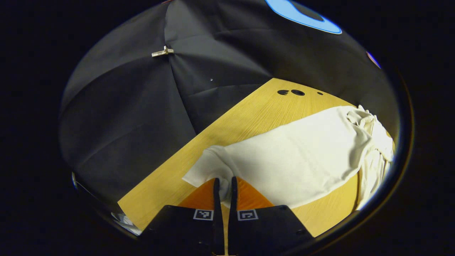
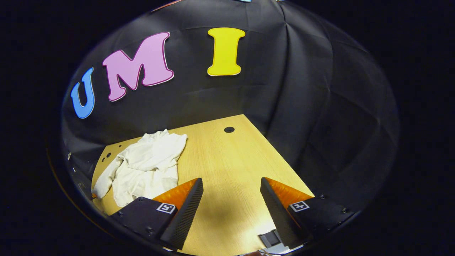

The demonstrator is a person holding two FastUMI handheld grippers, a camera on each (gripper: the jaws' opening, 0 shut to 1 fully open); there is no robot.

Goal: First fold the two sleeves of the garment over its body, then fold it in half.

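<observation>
Two orange-and-black fingers of the left gripper (image 1: 224,185) stand pressed nearly together on a bit of the cream-white, soft cotton garment (image 1: 295,160), pinching its near edge where the cloth runs down between them. The garment lies stretched across the pale yellow wooden tabletop (image 1: 245,121), long and fairly flat near the pinch, bunched into folds at its far end beside the black cloth wall. Which part is pinched, a sleeve end or a hem corner, cannot be told from the left gripper view.

In the right gripper view the right gripper (image 2: 231,185) hangs over bare tabletop (image 2: 227,160) with its fingers spread wide and nothing between them; the garment (image 2: 145,163) lies crumpled well off to its left.

Judging by the crumpled far end, the cloth is not yet laid out, so the step in hand is probably spreading it or starting the first sleeve fold. To do it well, the left gripper should keep its pinch firm and lift only enough to clear the tabletop, then carry the cloth in a low, even arc so the layer lands smooth. The idle gripper would help most by pinning or taking the bunched end, so the body does not drag along. Pulling fast risks hauling the whole garment instead of folding it.
</observation>
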